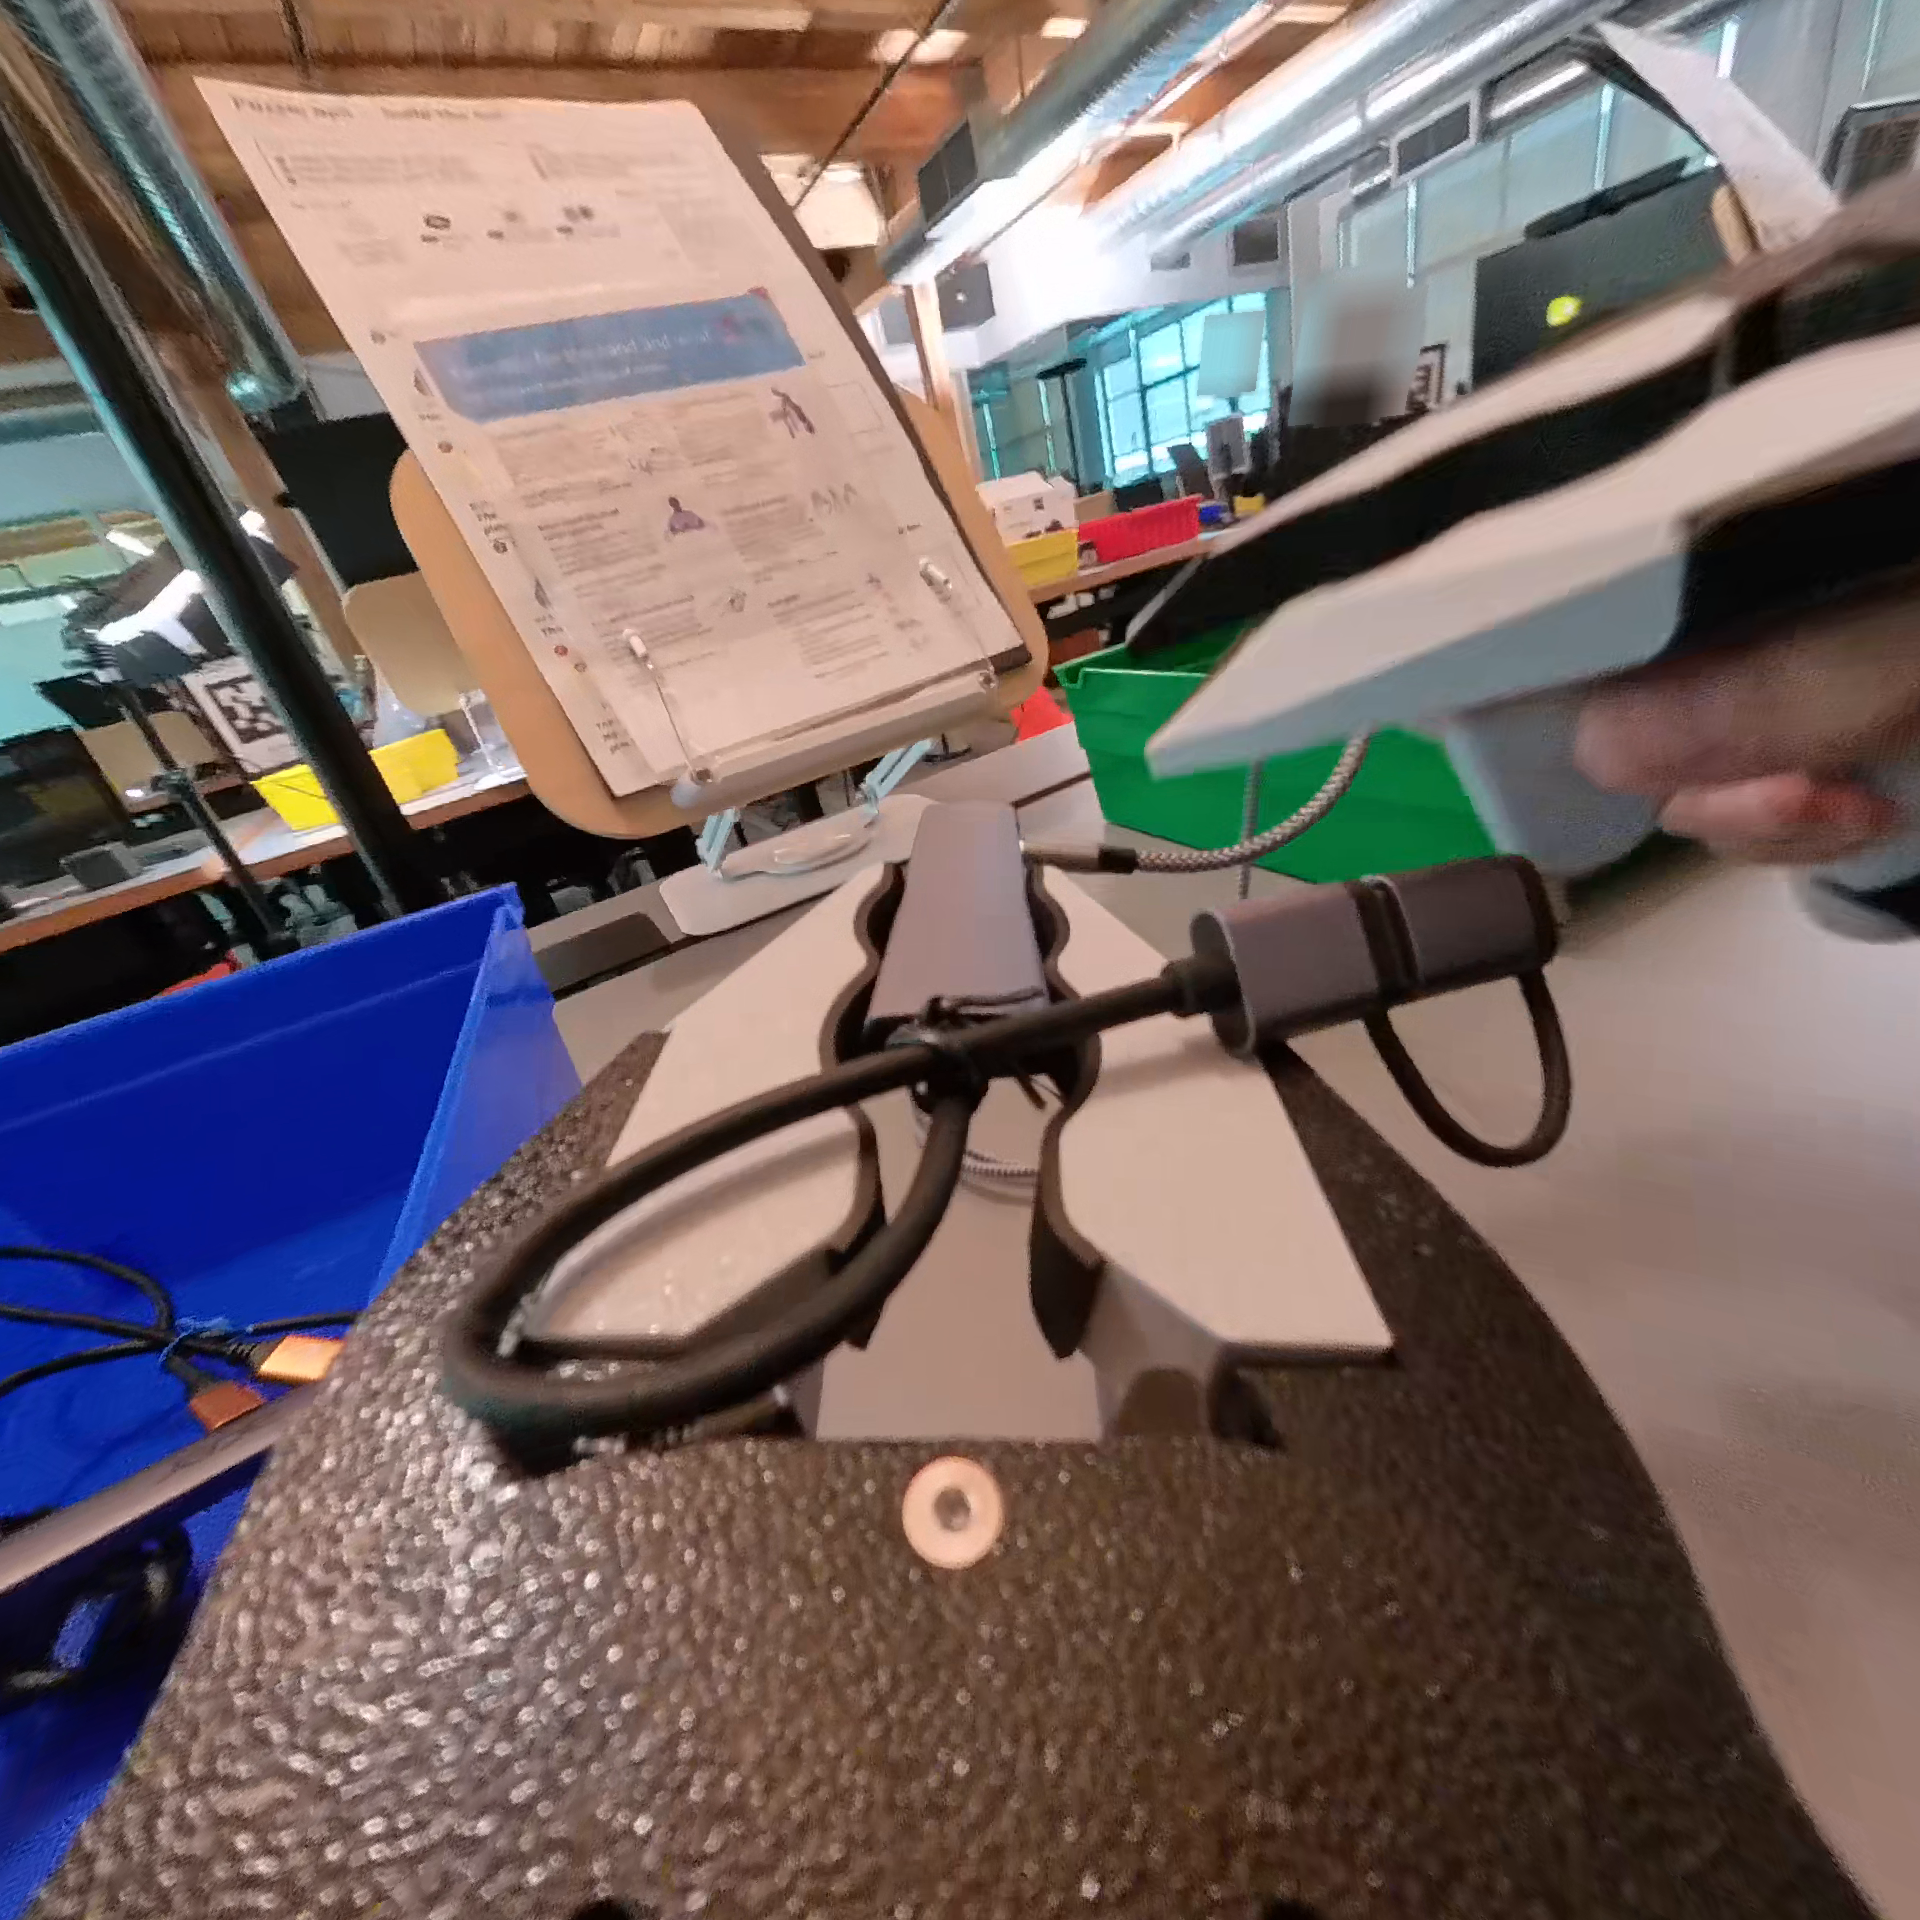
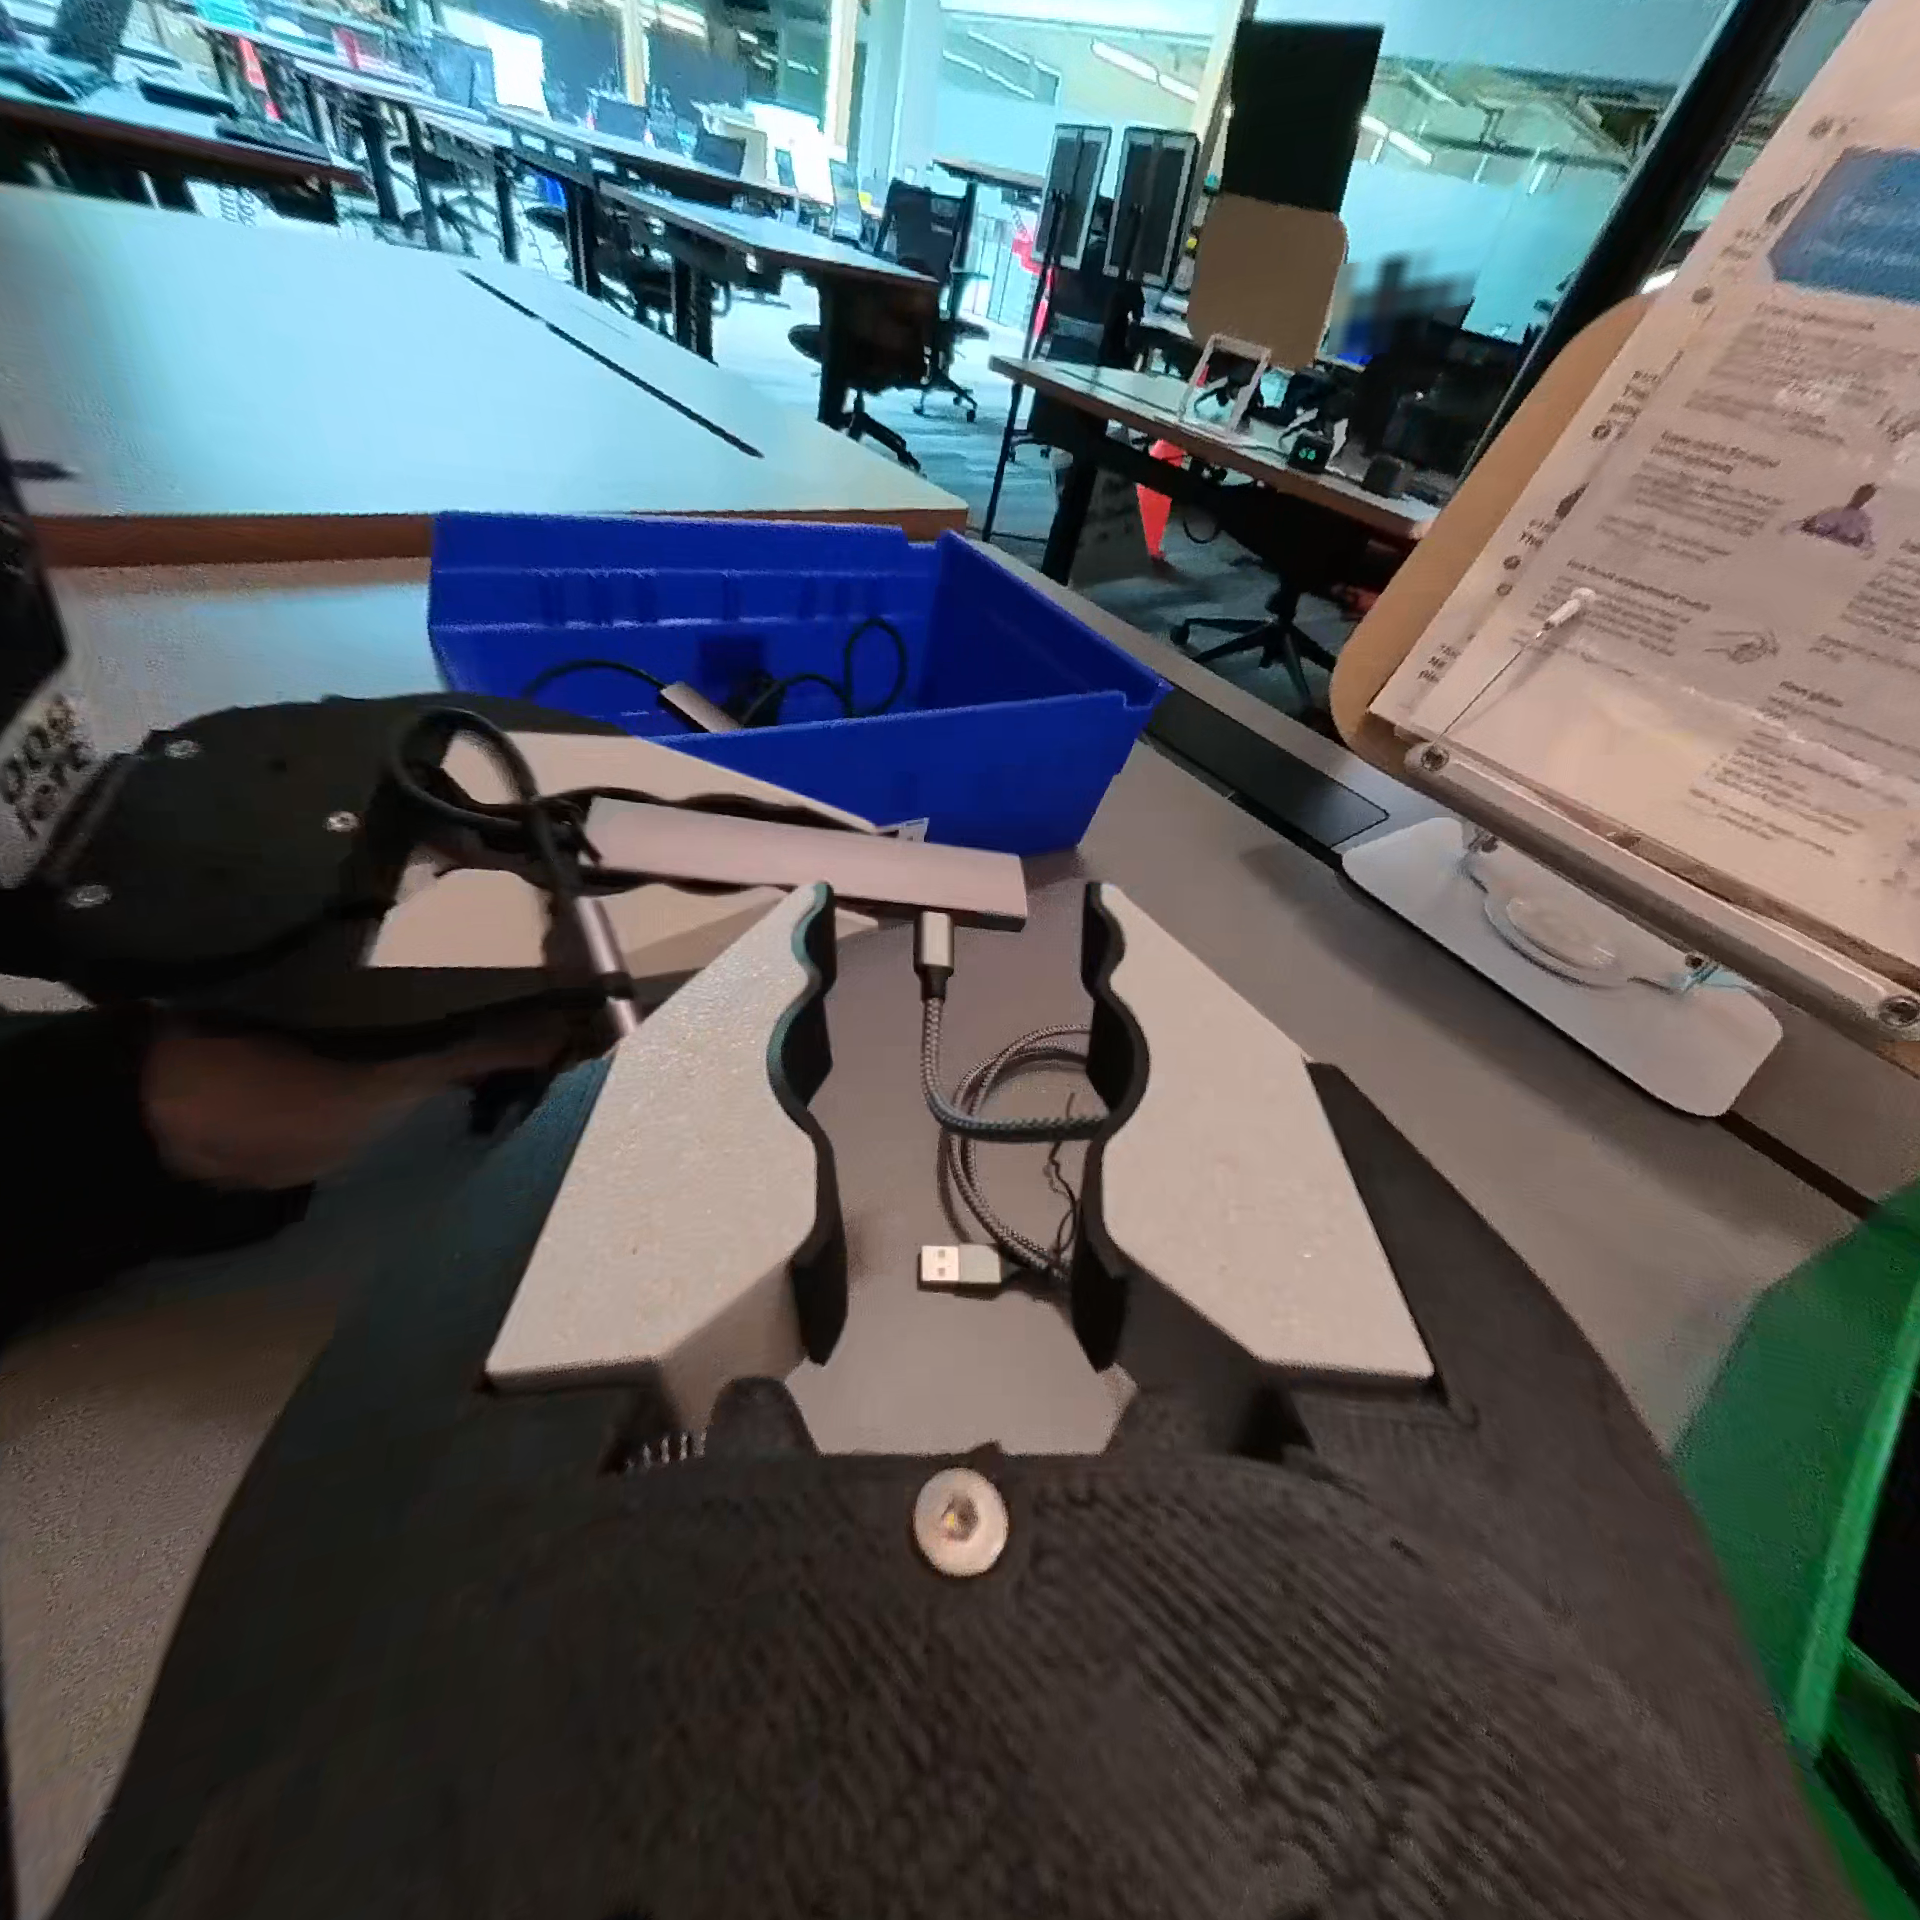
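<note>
Between blue bin (image 2: 790, 675) and green bin (image 1: 1247, 769), left claw (image 1: 961, 997) clamps a flat grey hub (image 1: 961, 914) (right claw (image 2: 956, 1101) spread).

Printed sheet (image 1: 665, 468) on stand bears blurred, unreadable text.

My left gripper (image 1: 961, 1023) clamps a flat grey hub (image 1: 961, 914); a braided cable (image 2: 997, 1101), plugged into it, lies coiled between my right gripper's (image 2: 956, 1122) parted fingers.

Place: I'm looking at an open-plan office lab.
Evidence: rows of desks (image 2: 727, 223), office chairs (image 2: 930, 343), monitors (image 2: 1127, 197), exposed ceiling ducts (image 1: 1299, 114), colored parts bins (image 1: 1138, 530).
</note>
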`<move>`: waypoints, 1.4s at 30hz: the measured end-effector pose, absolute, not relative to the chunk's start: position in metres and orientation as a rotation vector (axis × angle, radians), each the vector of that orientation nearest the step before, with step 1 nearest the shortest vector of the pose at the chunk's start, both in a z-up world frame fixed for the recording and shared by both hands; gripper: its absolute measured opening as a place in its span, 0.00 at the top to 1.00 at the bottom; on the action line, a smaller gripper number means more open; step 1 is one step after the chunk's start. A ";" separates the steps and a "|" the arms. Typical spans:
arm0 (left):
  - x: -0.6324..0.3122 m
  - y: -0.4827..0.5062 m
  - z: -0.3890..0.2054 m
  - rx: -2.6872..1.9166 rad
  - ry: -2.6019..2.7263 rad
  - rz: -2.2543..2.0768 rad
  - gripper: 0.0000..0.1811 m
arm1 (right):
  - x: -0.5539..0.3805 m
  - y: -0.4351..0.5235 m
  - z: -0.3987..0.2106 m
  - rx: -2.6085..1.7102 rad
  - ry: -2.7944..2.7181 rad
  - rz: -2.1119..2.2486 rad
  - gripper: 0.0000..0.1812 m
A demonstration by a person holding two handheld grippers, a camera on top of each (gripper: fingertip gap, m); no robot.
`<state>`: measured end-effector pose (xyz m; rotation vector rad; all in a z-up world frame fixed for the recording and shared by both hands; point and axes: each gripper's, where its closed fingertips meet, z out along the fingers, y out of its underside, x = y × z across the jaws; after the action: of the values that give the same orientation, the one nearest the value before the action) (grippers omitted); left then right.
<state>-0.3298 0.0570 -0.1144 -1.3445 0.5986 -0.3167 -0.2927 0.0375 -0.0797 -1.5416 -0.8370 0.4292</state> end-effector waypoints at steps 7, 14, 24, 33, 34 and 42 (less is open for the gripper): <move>-0.341 0.066 -0.120 -1.373 0.540 -0.316 0.88 | -0.306 0.051 -0.106 -1.585 -0.858 0.514 0.80; -0.339 0.067 -0.124 -1.386 0.566 -0.278 0.88 | -0.314 0.048 -0.088 -1.546 -0.913 0.324 0.84; -0.333 0.067 -0.128 -1.392 0.615 -0.264 0.88 | -0.327 0.047 -0.079 -1.394 -0.965 0.231 0.83; -0.333 0.068 -0.128 -1.389 0.620 -0.256 0.88 | -0.301 0.070 -0.126 -1.653 -0.859 0.320 0.85; -0.333 0.067 -0.127 -1.382 0.615 -0.270 0.88 | -0.300 0.068 -0.126 -1.653 -0.845 0.366 0.86; -0.331 0.063 -0.120 -1.341 0.597 -0.332 0.88 | -0.308 0.059 -0.123 -1.611 -0.750 0.718 0.86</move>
<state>-0.3313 0.0630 -0.1204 -1.3409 0.5969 -0.3319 -0.3080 0.0588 -0.1232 -1.6110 -0.7502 0.7184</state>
